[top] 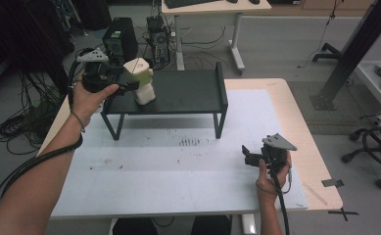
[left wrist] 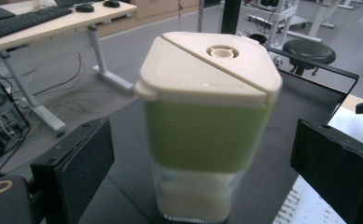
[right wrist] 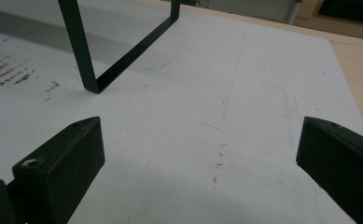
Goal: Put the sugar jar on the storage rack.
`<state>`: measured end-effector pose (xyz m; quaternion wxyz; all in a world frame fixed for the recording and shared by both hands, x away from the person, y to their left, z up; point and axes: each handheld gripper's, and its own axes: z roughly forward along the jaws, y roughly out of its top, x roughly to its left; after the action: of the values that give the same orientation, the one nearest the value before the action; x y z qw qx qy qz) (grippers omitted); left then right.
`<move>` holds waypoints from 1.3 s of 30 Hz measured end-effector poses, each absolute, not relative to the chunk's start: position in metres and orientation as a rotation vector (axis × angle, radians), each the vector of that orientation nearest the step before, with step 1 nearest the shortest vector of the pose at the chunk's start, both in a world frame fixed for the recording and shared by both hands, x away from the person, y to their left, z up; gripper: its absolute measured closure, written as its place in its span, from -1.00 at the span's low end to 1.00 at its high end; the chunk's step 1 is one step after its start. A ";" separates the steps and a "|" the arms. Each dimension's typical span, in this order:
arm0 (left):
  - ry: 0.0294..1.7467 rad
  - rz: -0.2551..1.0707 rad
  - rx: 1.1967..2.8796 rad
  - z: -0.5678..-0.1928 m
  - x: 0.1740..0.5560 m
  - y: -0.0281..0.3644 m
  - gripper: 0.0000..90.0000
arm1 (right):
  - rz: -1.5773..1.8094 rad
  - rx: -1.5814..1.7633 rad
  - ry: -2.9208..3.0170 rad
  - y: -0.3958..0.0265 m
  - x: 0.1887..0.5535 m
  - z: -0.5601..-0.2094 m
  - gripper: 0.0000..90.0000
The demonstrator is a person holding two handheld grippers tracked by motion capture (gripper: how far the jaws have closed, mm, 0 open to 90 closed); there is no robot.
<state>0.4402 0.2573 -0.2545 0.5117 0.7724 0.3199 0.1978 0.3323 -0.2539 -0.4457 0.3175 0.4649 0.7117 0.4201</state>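
Counter (top: 281, 105): a light wooden top that fills the middle of the high view, with a white sheet spread over most of it.
White sheet (top: 178, 166): flat on the counter, marked with small dark and reddish specks near its centre and toward the left; in the right gripper view it lies under the jaws.
Black shelf (top: 188, 90): a low black metal rack standing on the sheet at upper centre of the high view, with a raised lip along its right end; one of its thin legs appears at the upper left of the right gripper view.
Container (top: 141, 81): a green-banded dispenser with a cream lid and a clear base holding pale contents, upright on the left end of the black shelf; in the left gripper view it stands at centre frame.
Left gripper (top: 129, 84): at the upper left of the high view, level with the shelf top and pointing at the container; its jaws stand wide, one on each side of the container, and the pads do not press on it.
Right gripper (top: 248, 155): at the lower right of the high view, held just above the white sheet; its jaws stand wide apart with nothing between them.
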 end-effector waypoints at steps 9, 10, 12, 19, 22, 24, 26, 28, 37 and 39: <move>0.778 0.508 1.833 -0.248 0.414 0.277 -0.87 | 1.089 1.218 1.867 -0.253 0.332 -0.445 -0.98; 0.778 0.507 1.830 -0.247 0.412 0.278 -0.87 | 1.089 1.217 1.866 -0.254 0.332 -0.445 -0.98; 0.772 0.510 1.829 -0.246 0.406 0.280 -0.87 | 1.083 1.218 1.865 -0.253 0.332 -0.445 -0.98; 0.747 0.507 1.822 -0.249 0.383 0.285 -0.89 | 1.068 1.253 1.847 -0.256 0.333 -0.447 -0.98; 0.738 0.500 1.818 -0.253 0.373 0.285 -0.89 | 1.061 1.254 1.850 -0.256 0.334 -0.447 -0.98; 0.733 0.497 1.818 -0.257 0.368 0.285 -0.88 | 1.051 1.256 1.854 -0.256 0.334 -0.447 -0.98; 0.727 0.495 1.821 -0.260 0.363 0.285 -0.87 | 1.051 1.262 1.853 -0.256 0.334 -0.448 -0.98; 0.721 0.498 1.830 -0.262 0.359 0.285 -0.87 | 1.044 1.272 1.852 -0.257 0.335 -0.448 -0.98; 0.714 0.481 1.820 -0.276 0.341 0.288 -0.87 | 1.043 1.279 1.847 -0.258 0.334 -0.448 -0.98; 0.717 0.478 1.818 -0.281 0.337 0.288 -0.87 | 1.038 1.275 1.852 -0.257 0.335 -0.448 -0.98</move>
<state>0.3368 0.2885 -0.2806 0.5353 0.7633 0.3009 0.2006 0.3346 -0.2572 -0.4479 0.3263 0.4866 0.7070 0.3962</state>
